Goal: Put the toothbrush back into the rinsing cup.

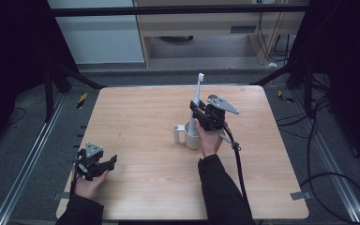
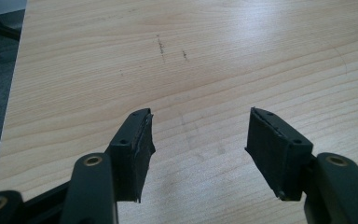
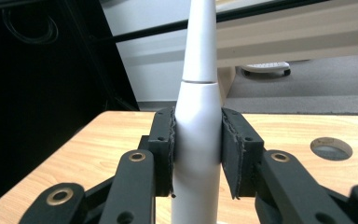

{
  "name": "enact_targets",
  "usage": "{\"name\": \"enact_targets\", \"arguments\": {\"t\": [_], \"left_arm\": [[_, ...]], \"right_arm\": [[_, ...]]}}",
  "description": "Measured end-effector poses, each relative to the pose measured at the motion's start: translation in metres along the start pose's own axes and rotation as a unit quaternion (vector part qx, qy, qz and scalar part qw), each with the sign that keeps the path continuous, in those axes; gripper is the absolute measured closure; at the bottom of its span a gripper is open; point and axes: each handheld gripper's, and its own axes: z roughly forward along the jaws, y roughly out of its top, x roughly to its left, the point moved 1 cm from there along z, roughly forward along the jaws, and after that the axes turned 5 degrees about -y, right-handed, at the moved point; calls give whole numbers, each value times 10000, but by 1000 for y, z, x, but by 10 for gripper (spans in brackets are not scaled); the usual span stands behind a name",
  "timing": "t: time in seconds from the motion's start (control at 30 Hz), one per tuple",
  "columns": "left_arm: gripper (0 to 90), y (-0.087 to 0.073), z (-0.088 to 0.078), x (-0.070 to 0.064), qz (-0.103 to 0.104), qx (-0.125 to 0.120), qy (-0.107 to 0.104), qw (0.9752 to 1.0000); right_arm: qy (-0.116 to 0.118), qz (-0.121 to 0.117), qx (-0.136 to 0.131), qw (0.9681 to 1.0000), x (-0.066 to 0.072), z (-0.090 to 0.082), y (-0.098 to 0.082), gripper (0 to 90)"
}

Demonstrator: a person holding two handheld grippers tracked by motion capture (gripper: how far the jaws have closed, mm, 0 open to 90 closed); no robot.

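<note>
A lab or test room set up for recording is shown — not a home. A bare wooden table is framed by black metal struts and dark curtains. Grey carpet is crossed by loose cables and marked with striped tape — light office cabinets are seen behind.
</note>
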Motion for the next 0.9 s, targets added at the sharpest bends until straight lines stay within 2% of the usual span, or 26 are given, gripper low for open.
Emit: {"name": "enact_targets", "arguments": {"t": [0.37, 0.63, 0.7, 0.9], "left_arm": [[397, 0, 0, 0, 2, 1, 3, 10000], [397, 0, 0, 0, 9, 3, 2, 10000], [397, 0, 0, -1, 10, 5, 3, 10000], [397, 0, 0, -1, 13, 5, 1, 10000]], "right_arm": [[-130, -82, 470, 9988, -4, 6, -15, 673], [-164, -200, 798, 9965, -4, 9, -20, 672], [-176, -260, 944, 9950, -3, 11, -22, 672], [-213, -307, 1080, 9935, -4, 12, -26, 672]]}}
